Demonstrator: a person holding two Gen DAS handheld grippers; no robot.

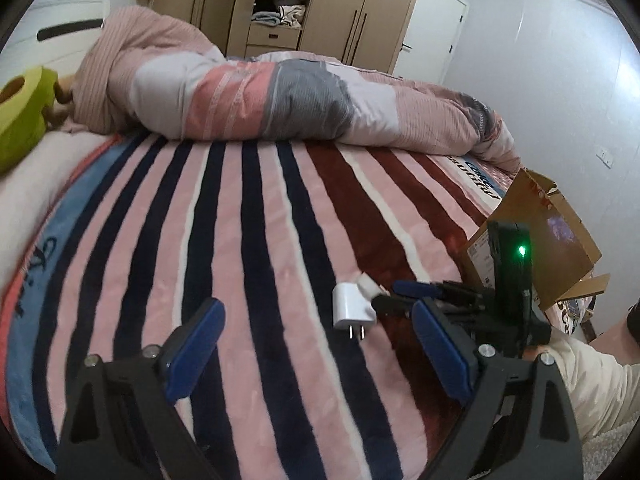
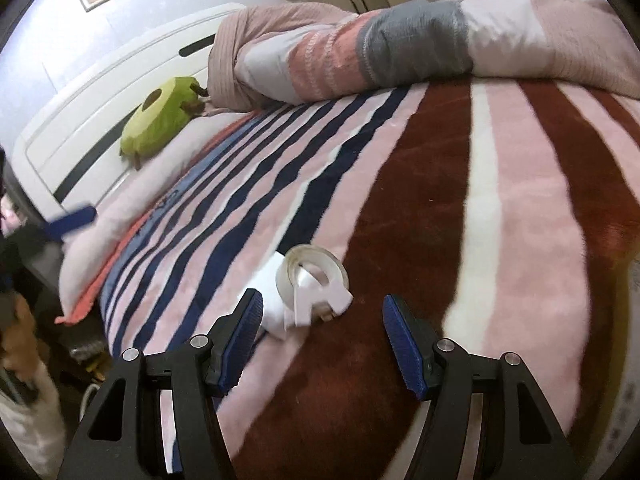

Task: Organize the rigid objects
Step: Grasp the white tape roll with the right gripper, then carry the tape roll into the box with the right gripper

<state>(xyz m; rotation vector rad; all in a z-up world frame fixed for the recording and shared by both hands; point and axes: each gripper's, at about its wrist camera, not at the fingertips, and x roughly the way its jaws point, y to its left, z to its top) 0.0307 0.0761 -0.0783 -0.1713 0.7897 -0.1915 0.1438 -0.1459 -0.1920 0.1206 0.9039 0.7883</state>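
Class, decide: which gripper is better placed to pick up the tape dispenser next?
Right. The right gripper is open with the tape dispenser just ahead of its fingertips; the left gripper faces the charger instead.

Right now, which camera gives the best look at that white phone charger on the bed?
The left wrist view: the white charger lies unobstructed there, prongs visible. In the right wrist view the charger is mostly hidden behind the tape dispenser.
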